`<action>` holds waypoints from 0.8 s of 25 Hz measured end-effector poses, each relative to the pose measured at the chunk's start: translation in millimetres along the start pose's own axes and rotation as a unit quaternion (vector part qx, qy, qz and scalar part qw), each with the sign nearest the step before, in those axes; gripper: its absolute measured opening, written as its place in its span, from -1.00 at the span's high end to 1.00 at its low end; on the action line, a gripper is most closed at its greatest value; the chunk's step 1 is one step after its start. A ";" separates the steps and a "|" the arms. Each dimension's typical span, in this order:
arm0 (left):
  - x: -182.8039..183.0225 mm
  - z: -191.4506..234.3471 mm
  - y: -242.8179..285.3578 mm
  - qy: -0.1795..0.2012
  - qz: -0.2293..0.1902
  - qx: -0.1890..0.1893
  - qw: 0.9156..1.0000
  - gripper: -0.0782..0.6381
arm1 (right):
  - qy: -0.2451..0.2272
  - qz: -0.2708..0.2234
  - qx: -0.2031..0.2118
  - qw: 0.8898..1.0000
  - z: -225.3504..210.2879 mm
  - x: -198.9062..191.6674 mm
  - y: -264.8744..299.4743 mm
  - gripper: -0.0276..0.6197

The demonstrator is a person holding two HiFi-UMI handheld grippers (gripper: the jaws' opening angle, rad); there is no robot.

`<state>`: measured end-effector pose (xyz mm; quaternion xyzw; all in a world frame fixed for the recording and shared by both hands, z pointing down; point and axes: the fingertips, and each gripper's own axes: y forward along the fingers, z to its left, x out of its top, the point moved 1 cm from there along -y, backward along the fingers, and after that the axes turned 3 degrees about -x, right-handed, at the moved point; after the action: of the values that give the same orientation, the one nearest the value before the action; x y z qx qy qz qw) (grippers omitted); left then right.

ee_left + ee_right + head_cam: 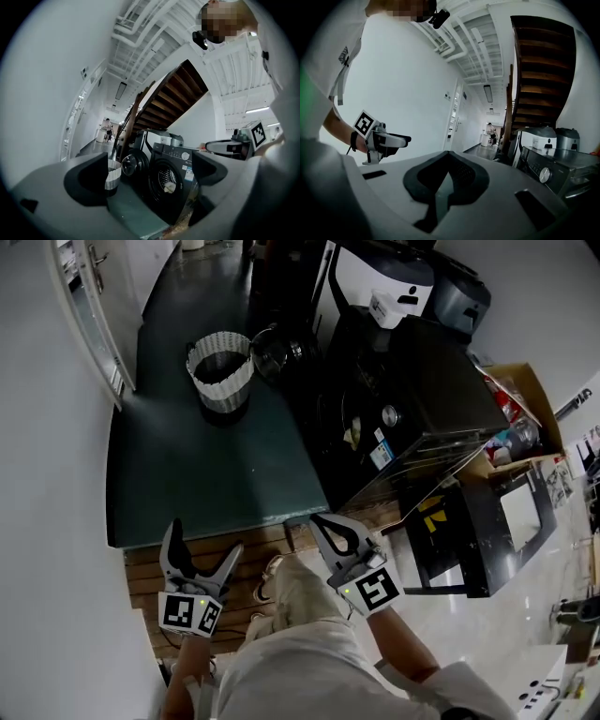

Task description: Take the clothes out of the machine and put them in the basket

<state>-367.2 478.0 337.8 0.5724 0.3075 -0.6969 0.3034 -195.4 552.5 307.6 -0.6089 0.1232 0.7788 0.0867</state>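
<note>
The dark front-loading washing machine [412, 399] stands at the right of the head view, with its round door [272, 351] swung open toward the basket. A pale cloth [169, 186] shows in the drum opening, also seen as the cloth [352, 433] from above. The white woven basket [220, 371] sits on the dark floor to the left of the machine. My left gripper [206, 538] is open and empty, well short of both. My right gripper [323, 526] is shut on nothing, beside it, and its shut tips [449, 157] meet.
A green floor mat [206, 465] lies between me and the basket, with wooden boards at its near edge. A second appliance [384, 282] stands behind the washer. A cardboard box [520, 409] with clutter sits at the right. A white door [94, 296] lines the left wall.
</note>
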 end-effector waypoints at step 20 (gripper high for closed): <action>62.2 56.6 413.7 0.023 0.054 -0.150 0.987 -0.71 | 0.081 0.073 -0.071 0.992 -276.3 -17.5 216.2 0.87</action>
<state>-91.2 170.4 251.8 0.5523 0.3842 -0.6118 0.4160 3.3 264.2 280.2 -0.6638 0.1181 0.7382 -0.0236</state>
